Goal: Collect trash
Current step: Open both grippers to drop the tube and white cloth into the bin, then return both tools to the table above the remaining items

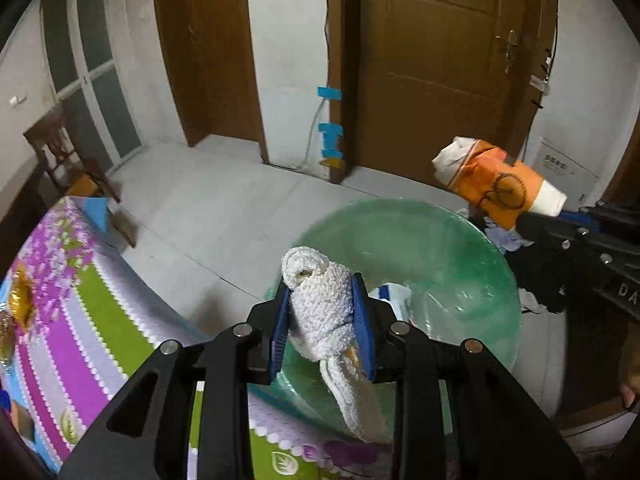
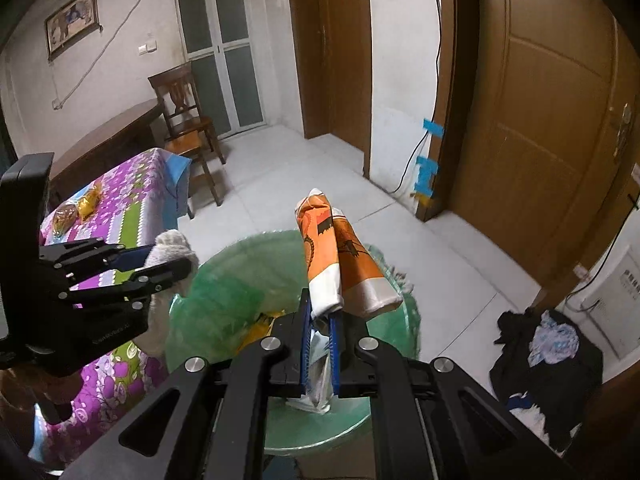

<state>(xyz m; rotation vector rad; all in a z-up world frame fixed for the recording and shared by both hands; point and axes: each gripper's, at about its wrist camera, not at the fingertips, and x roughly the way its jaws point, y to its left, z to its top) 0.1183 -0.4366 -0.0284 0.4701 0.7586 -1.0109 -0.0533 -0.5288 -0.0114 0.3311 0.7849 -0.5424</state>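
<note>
Presently held: two pieces of trash, one per gripper, both above one green-lined trash bin (image 1: pixel 440 248). Item one, a crumpled white paper towel (image 1: pixel 324 300), is clamped between the blue pads of the left gripper (image 1: pixel 322 308), its twisted top poking up toward 12 o'clock and a tail hanging toward 6 o'clock over the bin's near rim. Item two, an orange-and-white wrapper (image 2: pixel 340 264), is pinched at its lower end by the right gripper (image 2: pixel 320 340), fingers closed tight on it; it stands up and leans toward 1 o'clock above the bin's opening. Inside the bin, scraps of yellow and white refuse show, count unclear. At 9 o'clock of the bin: one table under a purple floral cloth (image 2: pixel 120 208), bearing two gold-wrapped snacks (image 2: pixel 76 208). Beyond it: one wooden chair (image 2: pixel 188 120). At 3 o'clock on the floor: one heap of dark clothing (image 2: pixel 548 356). Behind: two brown doors (image 1: pixel 436 52).
</note>
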